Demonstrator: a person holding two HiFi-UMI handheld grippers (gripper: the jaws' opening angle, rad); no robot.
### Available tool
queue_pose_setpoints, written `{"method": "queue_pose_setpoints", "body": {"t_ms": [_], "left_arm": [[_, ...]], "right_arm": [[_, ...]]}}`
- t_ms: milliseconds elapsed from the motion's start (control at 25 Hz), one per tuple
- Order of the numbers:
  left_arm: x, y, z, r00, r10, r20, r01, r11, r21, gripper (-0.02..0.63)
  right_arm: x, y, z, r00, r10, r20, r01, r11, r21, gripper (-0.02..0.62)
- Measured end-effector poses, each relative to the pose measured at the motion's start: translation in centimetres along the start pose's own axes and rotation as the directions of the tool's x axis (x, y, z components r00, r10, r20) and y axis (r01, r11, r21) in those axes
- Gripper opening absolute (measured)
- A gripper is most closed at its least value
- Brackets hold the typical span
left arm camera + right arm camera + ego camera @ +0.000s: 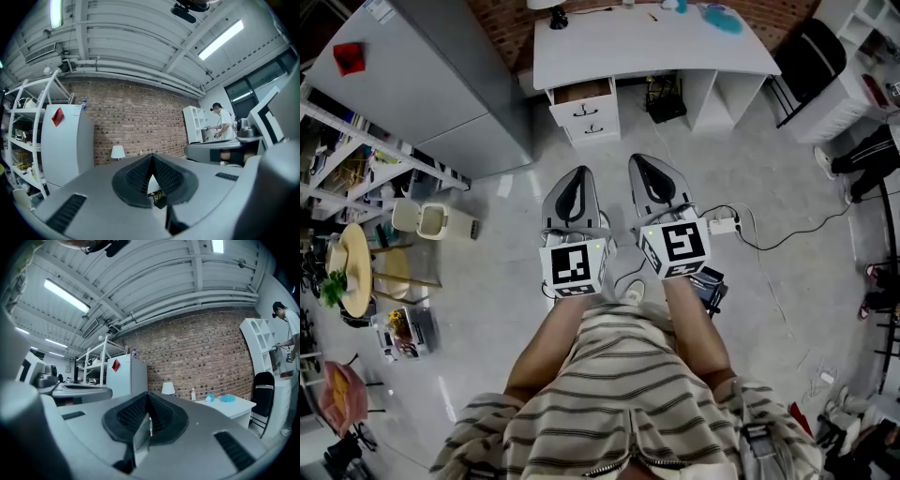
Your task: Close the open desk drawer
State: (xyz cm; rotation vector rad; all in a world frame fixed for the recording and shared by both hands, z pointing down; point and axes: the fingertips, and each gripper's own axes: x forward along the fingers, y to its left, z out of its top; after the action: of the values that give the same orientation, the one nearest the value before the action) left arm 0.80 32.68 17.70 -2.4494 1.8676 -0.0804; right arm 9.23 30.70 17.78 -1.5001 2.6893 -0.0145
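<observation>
Left gripper (577,178) and right gripper (645,169): jaws pressed together, nothing held, both well apart from the desk (656,56). Open top drawer (581,92) sits at 12 o'clock. Best approach is probably to walk up, set the closed tips square on the drawer front, and push straight in.

Red brick wall (136,126), pale glossy floor (516,328), what may be a white fridge (65,140) beside metal shelving (26,144), strip lights (65,295) overhead

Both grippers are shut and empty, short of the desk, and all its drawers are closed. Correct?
No: the top drawer of the desk is pulled open, as the head view shows. The left gripper and right gripper are shut, empty and short of it.
</observation>
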Motion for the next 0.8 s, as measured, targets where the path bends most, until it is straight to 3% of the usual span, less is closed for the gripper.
{"method": "queue_pose_setpoints", "body": {"t_ms": [440,800], "left_arm": [[5.9,3.1,-2.8,0.999,0.031,-0.027,-0.032,0.999,-0.039,0.005],[15.3,7.3,-4.5,0.998,0.037,-0.043,-0.040,0.998,-0.055,0.005]], "right_arm": [[6.2,-2.5,-2.4,0.999,0.022,-0.032,-0.022,1.000,0.004,0.012],[15.7,-6.5,-4.0,0.998,0.026,-0.051,-0.025,1.000,0.009,0.012]]}}
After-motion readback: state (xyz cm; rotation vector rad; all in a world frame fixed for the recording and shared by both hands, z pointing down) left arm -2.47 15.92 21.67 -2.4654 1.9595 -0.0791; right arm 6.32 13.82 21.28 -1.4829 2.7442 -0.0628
